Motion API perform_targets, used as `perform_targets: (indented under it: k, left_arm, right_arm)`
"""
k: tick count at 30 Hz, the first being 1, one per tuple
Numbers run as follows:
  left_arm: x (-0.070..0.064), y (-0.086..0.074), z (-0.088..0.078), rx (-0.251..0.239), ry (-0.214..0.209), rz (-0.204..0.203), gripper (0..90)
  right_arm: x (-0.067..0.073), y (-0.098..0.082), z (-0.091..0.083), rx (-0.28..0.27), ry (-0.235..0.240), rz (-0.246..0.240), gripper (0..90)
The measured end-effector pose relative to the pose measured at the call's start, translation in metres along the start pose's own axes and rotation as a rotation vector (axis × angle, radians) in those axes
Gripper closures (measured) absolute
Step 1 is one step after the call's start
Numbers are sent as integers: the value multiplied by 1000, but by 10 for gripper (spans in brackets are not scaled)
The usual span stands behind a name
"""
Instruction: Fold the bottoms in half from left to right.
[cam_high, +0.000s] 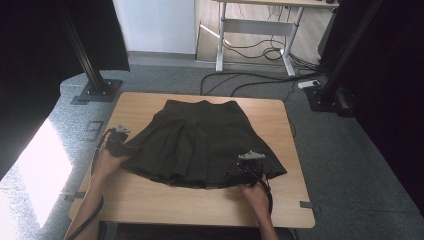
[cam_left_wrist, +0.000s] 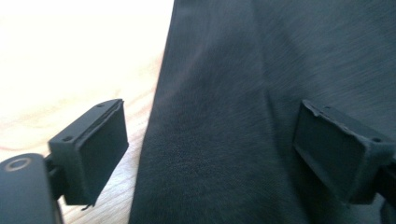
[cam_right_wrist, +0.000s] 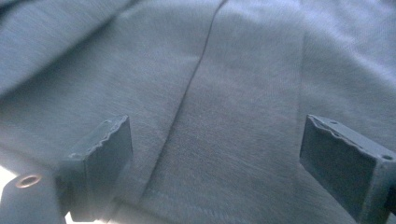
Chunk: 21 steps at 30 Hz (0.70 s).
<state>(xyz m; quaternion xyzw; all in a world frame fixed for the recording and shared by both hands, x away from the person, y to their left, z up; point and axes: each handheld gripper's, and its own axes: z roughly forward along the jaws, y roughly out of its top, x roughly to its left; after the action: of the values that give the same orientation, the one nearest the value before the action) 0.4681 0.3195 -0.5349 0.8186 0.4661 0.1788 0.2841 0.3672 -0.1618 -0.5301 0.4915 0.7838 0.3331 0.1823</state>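
The skirt (cam_high: 200, 140) lies flat on the table (cam_high: 150, 200); left gripper (cam_high: 131, 148) and right gripper (cam_high: 239, 172) stand agape at its hem corners, gripping nothing.

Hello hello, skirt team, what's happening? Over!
Left gripper open at skirt's left hem corner. Right gripper open over right hem. Skirt flat on table, not gripped. Nothing in the way.

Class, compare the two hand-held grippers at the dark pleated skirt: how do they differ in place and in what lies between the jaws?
The left gripper sits at the dark pleated skirt's side edge, while the right gripper sits at its near hem corner. Between the left jaws lie both cloth and pale wooden table; between the right jaws lies cloth almost throughout. Both stand open, with no pad pressing the fabric.
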Motion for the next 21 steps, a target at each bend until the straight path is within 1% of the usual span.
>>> perform_targets:
  k: [1, 2, 3, 4, 5, 7, 11, 12, 13, 15, 16, 17, 18, 19, 20, 21]
  left_arm:
    - [1, -3, 3, -5, -10, -7, 113]
    - [2, -5, 4, -21, -24, -32, 111]
    - [2, -8, 4, -37, -18, -40, 116]
    - [0, -10, 3, -44, -15, -41, 122]
    - [-2, -12, 1, -47, -12, -44, 126]
    - [-7, -17, -3, -53, -12, -44, 146]
    - [-20, -27, -13, -47, -23, -30, 162]
    - [-23, -29, -16, -45, -25, -28, 178]
    - [-23, -29, -16, -45, -25, -28, 187]
    - [-39, -39, -26, -29, -37, -14, 190]
    - [-43, -41, -28, -29, -39, -10, 191]
    - [-43, -41, -28, -29, -39, -10, 191]
    - [-55, -48, -34, -26, -48, -2, 191]
    - [-55, -48, -34, -26, -48, -2, 191]
    - [-64, -52, -37, -27, -50, 1, 191]
    - [-76, -58, -42, -30, -56, 7, 191]
  right_arm:
    - [1, -1, 3, 9, -7, -4, 94]
    - [2, -2, 6, 18, -18, -8, 95]
    - [2, -3, 8, 27, -24, -13, 98]
    - [2, -5, 11, 40, -32, -21, 101]
    - [2, -7, 13, 54, -49, -34, 85]
    - [-3, -10, 13, 35, -43, -19, 83]
    - [-9, -11, 12, 44, -41, -23, 82]
    - [-11, -11, 11, 44, -42, -21, 83]
    - [-11, -11, 11, 44, -42, -21, 83]
    - [-18, -13, 8, 47, -56, -28, 100]
    - [-22, -14, 7, 48, -55, -27, 101]
    - [-22, -14, 7, 48, -55, -27, 101]
    - [-28, -15, 4, 56, -58, -29, 102]
    - [-31, -16, 3, 58, -62, -29, 104]
    - [-31, -16, 3, 58, -62, -29, 104]
    - [-39, -17, 0, 63, -82, -24, 103]
